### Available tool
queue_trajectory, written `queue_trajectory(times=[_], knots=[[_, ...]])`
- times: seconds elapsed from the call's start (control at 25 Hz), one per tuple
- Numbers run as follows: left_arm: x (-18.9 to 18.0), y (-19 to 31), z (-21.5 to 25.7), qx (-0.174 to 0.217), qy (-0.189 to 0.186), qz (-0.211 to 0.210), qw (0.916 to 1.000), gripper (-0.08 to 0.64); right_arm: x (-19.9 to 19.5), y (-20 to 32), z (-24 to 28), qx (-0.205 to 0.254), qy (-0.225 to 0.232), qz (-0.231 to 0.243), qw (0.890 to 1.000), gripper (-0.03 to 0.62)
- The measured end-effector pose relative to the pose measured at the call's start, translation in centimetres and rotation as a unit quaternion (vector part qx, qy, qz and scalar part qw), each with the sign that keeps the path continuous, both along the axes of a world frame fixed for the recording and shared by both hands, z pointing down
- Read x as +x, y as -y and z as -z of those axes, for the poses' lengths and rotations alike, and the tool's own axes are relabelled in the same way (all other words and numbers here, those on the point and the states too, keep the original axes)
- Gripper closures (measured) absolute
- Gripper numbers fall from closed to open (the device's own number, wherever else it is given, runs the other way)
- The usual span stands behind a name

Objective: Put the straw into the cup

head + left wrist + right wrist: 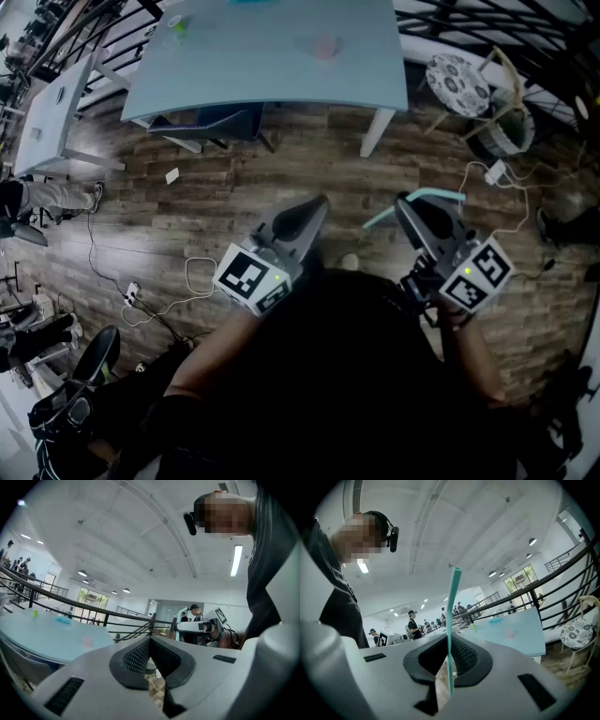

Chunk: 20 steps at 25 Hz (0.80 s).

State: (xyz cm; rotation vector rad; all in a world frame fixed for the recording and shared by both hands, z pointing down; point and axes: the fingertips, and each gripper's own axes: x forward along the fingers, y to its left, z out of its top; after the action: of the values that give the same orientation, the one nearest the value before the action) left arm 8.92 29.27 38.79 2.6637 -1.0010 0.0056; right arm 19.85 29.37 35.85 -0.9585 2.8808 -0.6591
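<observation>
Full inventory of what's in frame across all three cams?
table: 1, light blue, ahead on the wood floor
green thing: 1, on the table, blurred
pink thing: 1, on the table, blurred
side table: 1, white, far left
chair: 1, patterned cushion, right of the table
cables: several, white, on the floor
bystanders: several, background
straw: 1, teal, in the right gripper
left gripper: shut, empty
right gripper: shut on the straw
</observation>
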Motion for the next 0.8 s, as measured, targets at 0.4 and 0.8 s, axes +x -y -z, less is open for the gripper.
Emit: queue_trajectory(times=[0.4,0.8], knots=[[-0.4,0.0,-0.3,-0.003,0.001,0.003,1.0,0.548,-0.8,-0.3,-0.3,0.002,-0.003,0.01,1.0,0.56],[-3.8,2.1,-0.8,-0.007,-0.006,0.001,1.0,0.548,-4.7,1.3,-0.7,-0.002,0.0,0.009,1.0,0.56]])
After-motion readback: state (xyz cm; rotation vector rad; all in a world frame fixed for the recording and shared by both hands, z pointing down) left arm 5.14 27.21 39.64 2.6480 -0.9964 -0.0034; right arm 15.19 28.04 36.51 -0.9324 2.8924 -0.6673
